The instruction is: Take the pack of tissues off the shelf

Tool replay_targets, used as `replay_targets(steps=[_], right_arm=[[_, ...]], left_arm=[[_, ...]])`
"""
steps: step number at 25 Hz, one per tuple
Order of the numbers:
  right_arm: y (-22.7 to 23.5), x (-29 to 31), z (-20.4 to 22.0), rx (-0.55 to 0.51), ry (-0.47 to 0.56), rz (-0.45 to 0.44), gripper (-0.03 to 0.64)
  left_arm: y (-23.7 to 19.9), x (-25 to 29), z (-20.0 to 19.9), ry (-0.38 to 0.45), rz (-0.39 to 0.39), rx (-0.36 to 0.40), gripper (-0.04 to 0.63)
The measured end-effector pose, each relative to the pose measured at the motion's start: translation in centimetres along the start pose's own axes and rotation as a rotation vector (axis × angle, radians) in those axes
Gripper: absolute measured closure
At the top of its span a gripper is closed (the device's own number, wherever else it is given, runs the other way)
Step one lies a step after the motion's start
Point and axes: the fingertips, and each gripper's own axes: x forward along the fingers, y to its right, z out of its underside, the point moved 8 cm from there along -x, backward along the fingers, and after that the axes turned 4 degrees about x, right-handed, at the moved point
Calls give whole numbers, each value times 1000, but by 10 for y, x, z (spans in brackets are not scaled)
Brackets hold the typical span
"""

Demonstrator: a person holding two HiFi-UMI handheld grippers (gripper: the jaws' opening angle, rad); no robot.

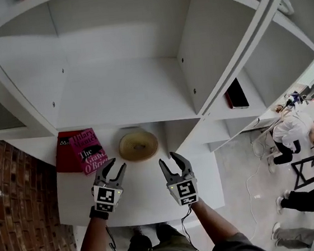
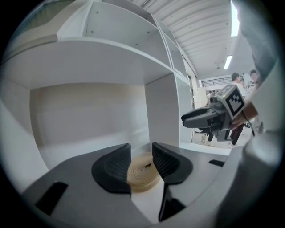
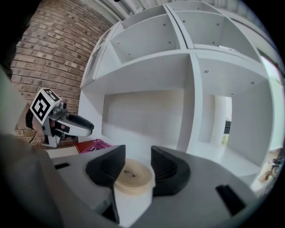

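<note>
Approach step; nothing gripped. Left gripper (image 1: pixel 118 164) and right gripper (image 1: pixel 168 159) hover over the ledge (image 1: pixel 148 199), jaws part open and empty. No tissue pack identifiable. The only candidate, a beige roll (image 1: pixel 138 144), lies mid-ledge towards the back edge, beside books (image 1: pixel 84 150). Next move, if so: advance, straddle it, close.

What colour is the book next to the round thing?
Pink, with white lettering: the book shows best in the head view.

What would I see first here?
A big white shelf unit fills the head view. On its lower board lie a round tan roll and a pink book to its left. The left gripper and right gripper hover before the roll, jaws apart.
</note>
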Motion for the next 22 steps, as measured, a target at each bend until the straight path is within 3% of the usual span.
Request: replay_targets(steps=[4,11,14,22], right_arm=[[-1,-19,-20,-6,32,11,480],[-2,-43,-42,-16,67,17,557],[-3,-53,-47,-12,76,27,615],[-7,-62,-44,9,61,16,618]], left_arm=[[2,-20,-20,35,-26,-2,514],[6,-45,-33,71,-66,-15,590],[8,-55,-35,71,-68,-18,592],[14,-61,-35,67,-60,-4,594]])
